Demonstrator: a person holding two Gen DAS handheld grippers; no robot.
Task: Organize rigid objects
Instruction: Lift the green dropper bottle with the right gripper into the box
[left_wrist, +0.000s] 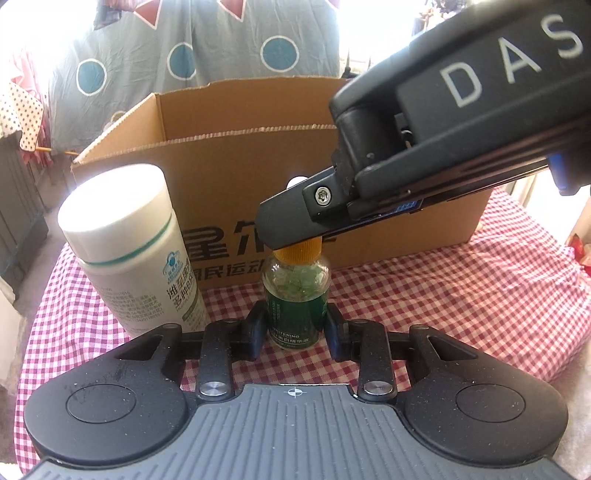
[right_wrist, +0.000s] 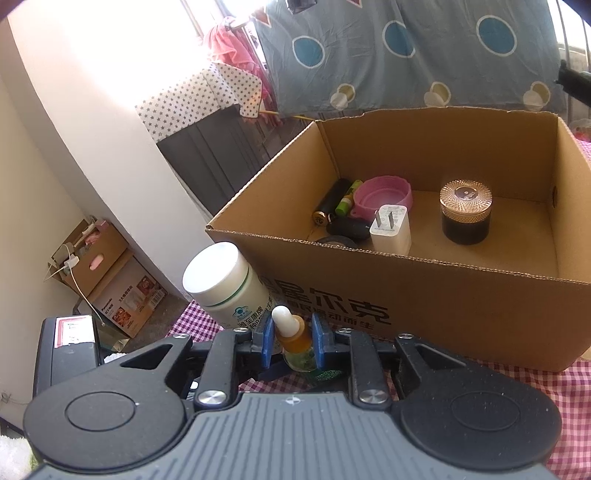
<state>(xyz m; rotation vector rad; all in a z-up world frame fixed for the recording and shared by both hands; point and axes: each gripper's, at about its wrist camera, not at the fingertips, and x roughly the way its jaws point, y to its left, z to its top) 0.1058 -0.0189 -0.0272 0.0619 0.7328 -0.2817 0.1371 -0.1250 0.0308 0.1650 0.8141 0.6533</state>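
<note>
Left wrist view: the left gripper (left_wrist: 295, 325) pinches the green-labelled body of a small dropper bottle (left_wrist: 295, 291) standing upright on the checked cloth (left_wrist: 461, 295), before the cardboard box (left_wrist: 229, 177) and beside a white bottle (left_wrist: 129, 251).

Right wrist view: the right gripper (right_wrist: 293, 341) has blue pads on either side of the bottle's orange cap (right_wrist: 293, 338); whether they press it I cannot tell. The box holds a charger (right_wrist: 391, 230) and a jar (right_wrist: 466, 211).

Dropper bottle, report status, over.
Left gripper shut on dropper bottle body, upright on cloth. Right gripper jaws flank its cap, slightly apart. White bottle close beside; box behind.
</note>
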